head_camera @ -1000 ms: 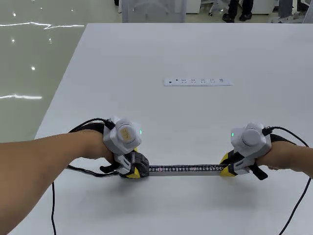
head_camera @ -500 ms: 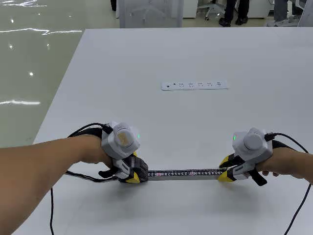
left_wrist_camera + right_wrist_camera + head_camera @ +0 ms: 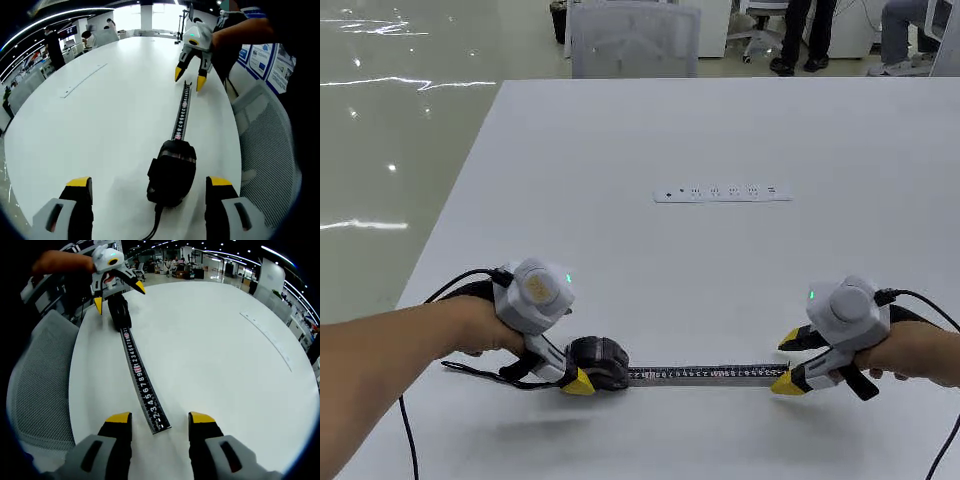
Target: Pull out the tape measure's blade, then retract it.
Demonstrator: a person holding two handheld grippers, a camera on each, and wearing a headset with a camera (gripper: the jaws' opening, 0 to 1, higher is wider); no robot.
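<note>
The black tape measure case [image 3: 598, 362] lies on the white table [image 3: 720, 270], its blade [image 3: 705, 375] pulled out to the right and lying flat. My left gripper [image 3: 570, 372] is open, its yellow-tipped jaws standing wide on either side of the case [image 3: 171, 172] without touching it. My right gripper [image 3: 785, 362] is open too, and the blade's end [image 3: 159, 425] lies between its jaws, untouched. In the right gripper view the blade [image 3: 140, 380] runs back to the case [image 3: 120, 310] and the left gripper [image 3: 117, 290].
A white power strip [image 3: 722, 193] lies flat at the table's middle. A grey chair [image 3: 633, 38] stands at the far edge, with people beyond it. The near table edge runs just behind both grippers. A mesh chair [image 3: 270, 150] sits beside the table.
Both grippers have opened: the left one let go of the case and drew back to the left, the right one released the blade's end. The blade stays extended.
</note>
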